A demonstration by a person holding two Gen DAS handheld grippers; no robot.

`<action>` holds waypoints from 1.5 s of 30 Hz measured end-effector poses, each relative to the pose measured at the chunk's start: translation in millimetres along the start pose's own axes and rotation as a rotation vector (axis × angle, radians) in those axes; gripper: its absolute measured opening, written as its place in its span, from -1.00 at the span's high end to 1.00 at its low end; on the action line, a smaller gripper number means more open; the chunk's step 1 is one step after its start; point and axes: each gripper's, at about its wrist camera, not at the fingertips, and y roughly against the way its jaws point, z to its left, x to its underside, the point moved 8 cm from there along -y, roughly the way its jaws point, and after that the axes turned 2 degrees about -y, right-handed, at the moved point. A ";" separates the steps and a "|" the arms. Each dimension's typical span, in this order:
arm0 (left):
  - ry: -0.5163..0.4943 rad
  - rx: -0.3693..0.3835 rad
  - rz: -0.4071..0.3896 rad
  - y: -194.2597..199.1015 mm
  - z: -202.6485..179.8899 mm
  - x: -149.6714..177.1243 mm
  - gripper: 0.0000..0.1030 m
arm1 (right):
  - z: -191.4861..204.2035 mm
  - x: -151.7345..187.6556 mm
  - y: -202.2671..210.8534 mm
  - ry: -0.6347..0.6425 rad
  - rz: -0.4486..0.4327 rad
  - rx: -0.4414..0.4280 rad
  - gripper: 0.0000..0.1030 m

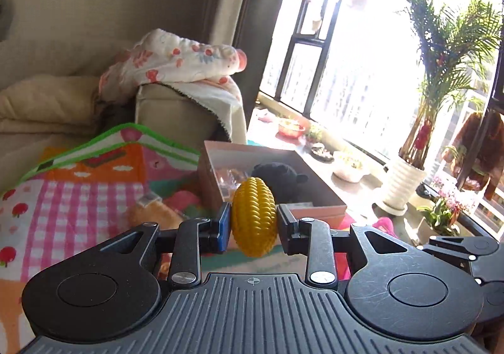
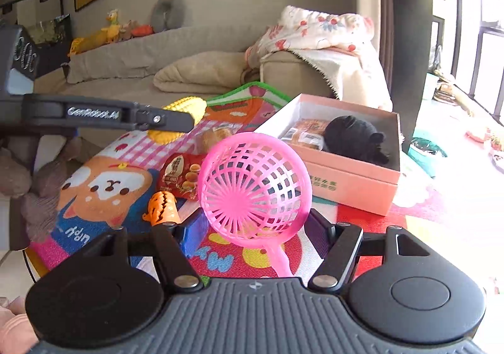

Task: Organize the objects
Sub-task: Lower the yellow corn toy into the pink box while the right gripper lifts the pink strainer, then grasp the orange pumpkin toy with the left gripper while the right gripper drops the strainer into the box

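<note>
Two grippers in use, both loaded. Left gripper (image 1: pixel 254 221) pinches a yellow toy corn cob (image 1: pixel 254 216) across its middle, cob upright between the pads, lifted above the play mat (image 1: pixel 78 196); in the right wrist view the same cob (image 2: pixel 186 108) hangs at the tip of the left gripper's arm, above the pink-checked part of the mat and left of the box. Right gripper (image 2: pixel 252 228) has its fingers closed in on a pink plastic strainer (image 2: pixel 252 187), bowl facing forward, handle running down toward the camera; contact at the right finger is partly hidden by the bowl. Pink cardboard box (image 2: pixel 352 177) sits open on the mat, right of centre, near corner pointing toward the grippers; inside, a black plush toy (image 2: pixel 352 139) fills the right half and a wrapped snack (image 2: pixel 305 130) lies at the left. Bare white wall shows above both. On the mat between strainer and box edge: a red snack packet (image 2: pixel 181 176) and an orange striped toy (image 2: pixel 162 207), just beside the left finger. Sofa (image 2: pixel 189 70) borders the mat behind; window ledge with a potted palm (image 1: pixel 441 86) lies beyond the box.
</note>
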 end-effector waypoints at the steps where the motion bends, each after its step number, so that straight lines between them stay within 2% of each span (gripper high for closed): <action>1: -0.006 0.008 -0.009 -8.7 -4.4 -10.3 0.33 | -6.8 -1.5 4.1 -0.019 -0.017 0.008 -0.31; 4: -0.012 0.046 -0.033 -41.1 -18.7 -43.2 0.33 | -24.1 -3.2 8.0 -0.070 -0.031 0.029 -0.31; 6: -0.061 0.064 -0.016 -64.1 -26.5 -54.2 0.32 | -33.2 -1.5 8.9 -0.088 -0.032 0.044 -0.31; 7: -0.091 0.046 0.003 -80.2 -28.2 -56.1 0.30 | -35.9 -0.3 9.3 -0.090 -0.031 0.047 -0.31; 9: -0.105 -0.006 0.037 -104.1 -24.1 -52.3 0.32 | -40.9 1.9 7.7 -0.100 -0.026 0.046 -0.31; 12: -0.092 -0.003 0.116 -128.4 -16.4 -33.6 0.31 | -47.9 6.0 5.2 -0.124 -0.020 0.046 -0.31; 14: -0.066 -0.019 0.112 -130.4 -7.7 -25.0 0.31 | -52.7 7.6 1.9 -0.140 -0.016 0.050 -0.31; 19: 0.049 -0.030 0.047 -99.6 18.3 -11.2 0.31 | -66.2 -8.8 -0.2 -0.141 -0.054 0.083 -0.31; 21: 0.058 -0.037 0.050 -82.6 25.0 0.3 0.31 | -73.1 -24.9 0.4 -0.148 -0.087 0.095 -0.31; 26: 0.025 -0.016 0.074 -39.3 29.7 28.3 0.31 | -82.1 -91.2 -12.7 -0.189 -0.156 0.099 -0.31; 30: 0.012 -0.044 0.110 -19.9 38.4 41.0 0.31 | -88.3 -143.3 -47.7 -0.256 -0.130 0.058 -0.31; 34: 0.000 -0.031 0.121 -6.3 42.9 56.7 0.31 | -89.8 -171.0 -98.2 -0.323 -0.066 0.055 -0.31; 36: -0.011 -0.025 0.131 -1.8 45.7 63.5 0.31 | -87.8 -173.8 -125.8 -0.333 -0.016 0.065 -0.31; 38: -0.010 -0.023 0.141 2.1 51.3 69.6 0.31 | -85.4 -166.4 -154.4 -0.364 0.081 0.046 -0.31; 39: -0.004 -0.024 0.140 5.4 54.9 72.3 0.31 | -83.1 -156.6 -169.7 -0.388 0.144 0.035 -0.35; 40: 0.003 -0.026 0.140 7.7 58.4 74.2 0.31 | -82.5 -147.8 -180.9 -0.407 0.185 0.046 -0.46; 42: 0.023 -0.032 0.140 13.1 67.8 78.2 0.31 | -82.7 -136.5 -191.0 -0.396 0.209 0.096 -0.54; 45: 0.044 -0.049 0.142 20.1 81.5 83.6 0.31 | -84.8 -129.4 -185.7 -0.360 0.172 0.157 -0.65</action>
